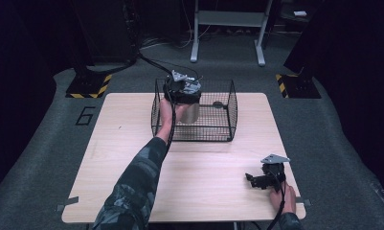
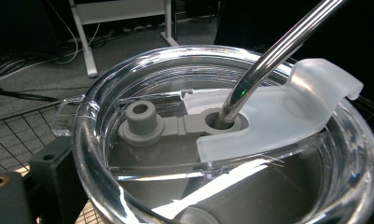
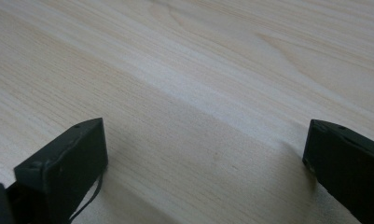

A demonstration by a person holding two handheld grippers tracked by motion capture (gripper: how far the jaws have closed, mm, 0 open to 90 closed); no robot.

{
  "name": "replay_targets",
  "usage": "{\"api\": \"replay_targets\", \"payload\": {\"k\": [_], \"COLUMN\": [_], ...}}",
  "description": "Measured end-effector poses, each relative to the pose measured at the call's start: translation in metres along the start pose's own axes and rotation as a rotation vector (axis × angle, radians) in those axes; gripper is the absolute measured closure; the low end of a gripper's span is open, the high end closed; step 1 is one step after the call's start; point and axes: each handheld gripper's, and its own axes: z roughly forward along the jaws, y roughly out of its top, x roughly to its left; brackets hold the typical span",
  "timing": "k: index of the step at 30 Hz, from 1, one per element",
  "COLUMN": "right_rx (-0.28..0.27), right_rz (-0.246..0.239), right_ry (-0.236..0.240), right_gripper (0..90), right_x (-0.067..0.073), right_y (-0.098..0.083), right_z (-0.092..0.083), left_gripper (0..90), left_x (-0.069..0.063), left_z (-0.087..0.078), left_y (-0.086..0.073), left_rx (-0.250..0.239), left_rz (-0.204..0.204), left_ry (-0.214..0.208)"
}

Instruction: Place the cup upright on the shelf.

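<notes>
High view: wooden table (image 1: 189,187) on grey carpet, with a black "6" (image 1: 85,115) marked on the floor to the table's left; yellow-black striped stand feet (image 1: 89,86) sit past both far corners, and a white frame (image 1: 228,28) stands beyond. A black wire basket (image 1: 228,125) stands on the far half of the table. The left gripper (image 1: 181,93) is held at the basket's near-left part, at rim height, with a steel tumbler (image 1: 189,112) against it; the tumbler's body shows inside the mesh walls, and whether it rests on the basket floor cannot be told. The camouflage sleeve (image 1: 132,191) hides part of the near basket wall. The right gripper (image 1: 254,179) lies low near the table's near-right corner, well apart from the basket. Left gripper view: close down onto the tumbler's clear lid (image 2: 100,154), with a metal straw (image 2: 278,51) passing through a grey seal (image 2: 222,122), a frosted tab (image 2: 292,112) beside it and a grey plug (image 2: 140,122) to the left. One black jaw shows at lower left, pressed to the lid's rim; the other is hidden, so the left gripper reads as clamped on the tumbler. Basket mesh shows at left. No brand or label is legible. Right gripper view: both jaws stand wide apart over bare wood grain, nothing between them.
</notes>
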Motion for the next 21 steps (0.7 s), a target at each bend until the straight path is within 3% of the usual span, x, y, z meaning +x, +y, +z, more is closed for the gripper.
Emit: {"api": "replay_targets", "payload": {"k": [21], "right_rx": [-0.001], "right_rz": [0.004], "right_ry": [0.002], "right_gripper": [0.0], "right_x": [0.000], "right_y": [0.000], "right_z": [0.000], "left_gripper": [3.9], "left_x": [-0.007], "left_z": [0.027], "left_y": [-0.019], "left_rx": [0.058], "left_rz": [-0.029], "left_ry": [0.008]}}
